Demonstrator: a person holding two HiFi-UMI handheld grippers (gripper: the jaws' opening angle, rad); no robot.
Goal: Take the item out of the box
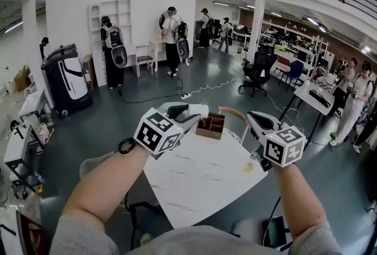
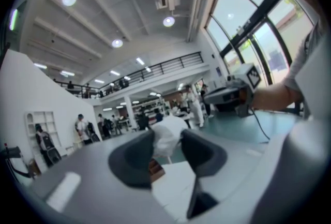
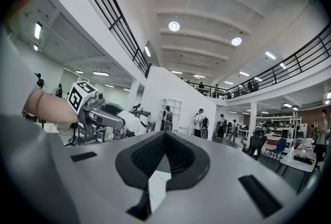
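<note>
In the head view my left gripper (image 1: 187, 118) is raised over the far edge of the white table (image 1: 194, 183), just left of a small brown box (image 1: 210, 126). It is shut on a white, soft-looking item (image 1: 197, 111). The left gripper view shows that item (image 2: 165, 140) squeezed between the dark pads (image 2: 135, 158) of my left gripper (image 2: 166, 151), with a corner of the box (image 2: 154, 168) below. My right gripper (image 1: 251, 119) hovers right of the box. Its jaws meet at the tips in the right gripper view (image 3: 165, 135) with nothing between them.
A chair with a curved wooden back (image 1: 234, 111) stands behind the table. Several people (image 1: 172, 36) stand farther off on the dark floor, where a cable (image 1: 194, 92) also runs. A black office chair (image 1: 257, 71) and a desk (image 1: 315, 98) are at the right.
</note>
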